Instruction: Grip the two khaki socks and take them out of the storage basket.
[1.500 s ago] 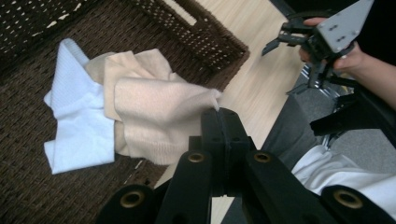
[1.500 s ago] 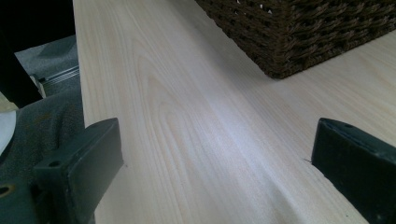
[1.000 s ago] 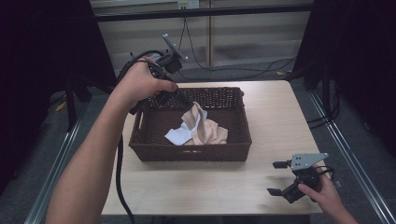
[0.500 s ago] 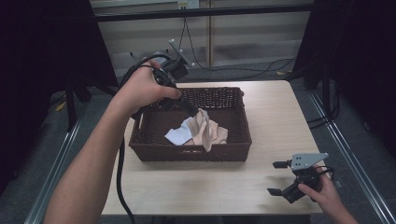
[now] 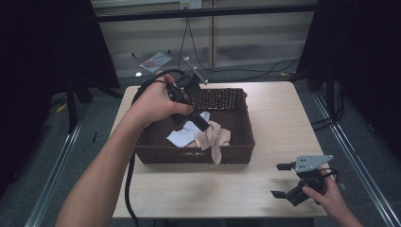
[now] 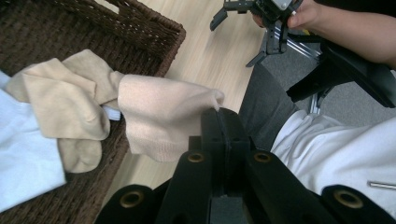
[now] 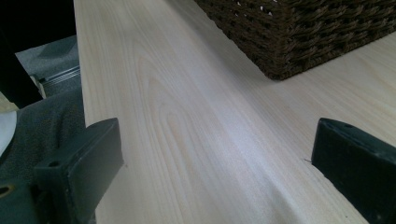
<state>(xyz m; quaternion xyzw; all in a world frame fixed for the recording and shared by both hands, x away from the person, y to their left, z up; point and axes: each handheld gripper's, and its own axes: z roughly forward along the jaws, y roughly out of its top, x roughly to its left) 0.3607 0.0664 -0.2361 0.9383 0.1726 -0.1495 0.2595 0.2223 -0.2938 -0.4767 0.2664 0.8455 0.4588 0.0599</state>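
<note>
Left hand-held gripper [image 6: 219, 122] on unlabelled sock [image 6: 163, 112]

Left gripper [image 5: 204, 126] grips beige sock [image 5: 213, 140] over wicker basket [image 5: 239, 142].

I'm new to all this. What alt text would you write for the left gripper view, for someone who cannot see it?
Two black jaws of the left gripper, shut on the edge of a beige sock that drapes over the rim of a brown wicker basket. More beige socks and a white cloth lie inside; beyond, the right gripper hangs over the wooden table.
</note>
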